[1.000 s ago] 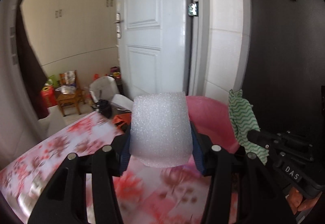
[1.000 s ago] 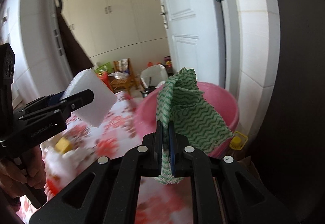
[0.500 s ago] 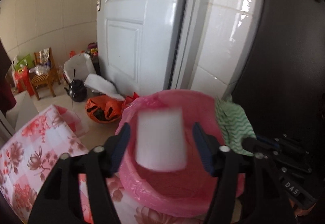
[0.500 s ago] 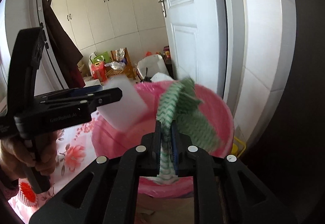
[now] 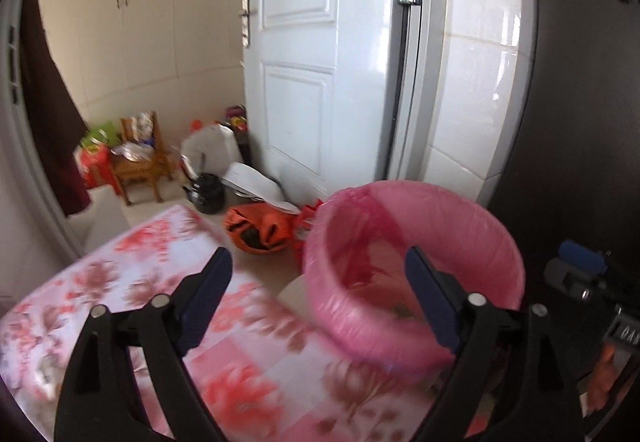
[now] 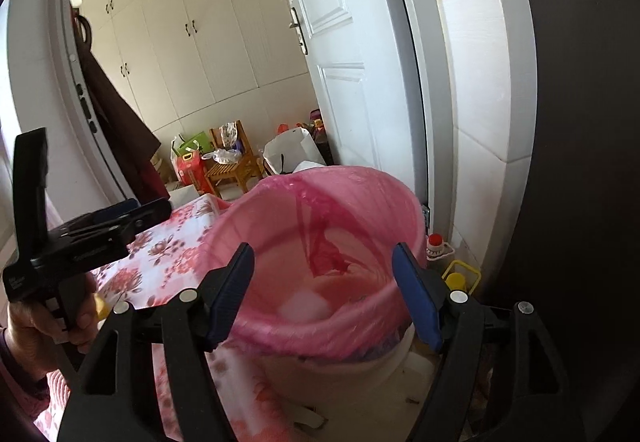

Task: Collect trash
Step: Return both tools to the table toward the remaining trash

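Observation:
A bin lined with a pink bag [image 5: 416, 338] [image 6: 320, 330] stands beside the flowered table. The white foam block [image 6: 305, 308] lies at the bin's bottom in the right wrist view. A bit of the green patterned cloth [image 5: 402, 309] shows inside the bin in the left wrist view. My left gripper [image 5: 318, 294] is open and empty, over the table edge just left of the bin; it also shows in the right wrist view [image 6: 120, 222]. My right gripper [image 6: 322, 286] is open and empty above the bin's near rim.
The table with a pink flowered cloth [image 5: 120, 282] lies left of the bin. A white door [image 5: 320, 61] and a tiled wall [image 5: 472, 101] stand behind it. An orange bag [image 5: 260, 230], a black kettle [image 5: 206, 191] and a wooden stool [image 5: 140, 165] sit on the floor.
Both grippers opened over the bin. The foam block left my left gripper and the green cloth left my right gripper; both now lie in the bin. The left gripper drew back left.

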Available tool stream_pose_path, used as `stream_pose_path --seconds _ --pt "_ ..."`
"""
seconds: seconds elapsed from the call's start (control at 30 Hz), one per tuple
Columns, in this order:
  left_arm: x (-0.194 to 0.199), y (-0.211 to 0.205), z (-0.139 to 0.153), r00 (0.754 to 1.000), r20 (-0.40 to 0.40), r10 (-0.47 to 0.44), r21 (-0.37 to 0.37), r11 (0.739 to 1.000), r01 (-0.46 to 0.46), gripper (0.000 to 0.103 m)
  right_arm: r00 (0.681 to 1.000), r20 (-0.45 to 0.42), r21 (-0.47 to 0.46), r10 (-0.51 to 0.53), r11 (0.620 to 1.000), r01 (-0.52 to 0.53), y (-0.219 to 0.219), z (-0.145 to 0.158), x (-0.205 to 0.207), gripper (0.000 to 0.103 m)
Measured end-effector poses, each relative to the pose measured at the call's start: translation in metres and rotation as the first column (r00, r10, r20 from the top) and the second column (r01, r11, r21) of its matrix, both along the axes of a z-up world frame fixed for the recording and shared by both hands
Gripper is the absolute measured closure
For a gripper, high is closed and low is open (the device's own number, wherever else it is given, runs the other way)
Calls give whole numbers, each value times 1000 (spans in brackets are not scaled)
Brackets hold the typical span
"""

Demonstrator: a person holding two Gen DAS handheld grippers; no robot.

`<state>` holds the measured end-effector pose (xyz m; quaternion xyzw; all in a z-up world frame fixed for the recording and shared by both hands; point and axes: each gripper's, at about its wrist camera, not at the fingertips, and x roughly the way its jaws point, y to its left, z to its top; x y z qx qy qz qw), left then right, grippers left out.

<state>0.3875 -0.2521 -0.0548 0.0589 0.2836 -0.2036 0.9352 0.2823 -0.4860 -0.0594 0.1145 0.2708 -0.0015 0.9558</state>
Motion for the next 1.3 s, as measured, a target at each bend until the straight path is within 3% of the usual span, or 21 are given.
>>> stream_pose_path --seconds 0.1,0.23,0.47,0.63,0.73,0.87,1.07,1.3 --pt "-38 24 8 999 28 22 3 1000 -22 5 1000 12 -15 13 1000 -13 25 8 -24 33" --pt "-93 62 11 997 47 54 -15 998 -54 5 997 31 8 66 998 -67 64 16 -54 24" --pt "-182 144 7 984 61 165 -58 985 -162 5 984 65 -19 167 986 -166 143 23 -96 24" --pt "-235 204 4 950 101 296 -57 955 -292 5 966 55 -73 254 966 -250 205 22 -116 24" --pt "-261 241 2 913 122 390 -57 921 -385 5 959 60 -89 277 958 -271 229 20 -123 24" --pt "-278 281 -8 864 121 490 -39 872 -489 5 953 33 -78 302 951 -299 259 10 -123 24" --pt "-279 320 -28 812 67 580 -65 815 -576 5 946 -32 -103 322 941 -324 291 -16 -105 24" --pt "-263 328 -48 815 17 579 -53 814 -578 5 948 -62 -107 311 943 -316 308 -32 -75 24"
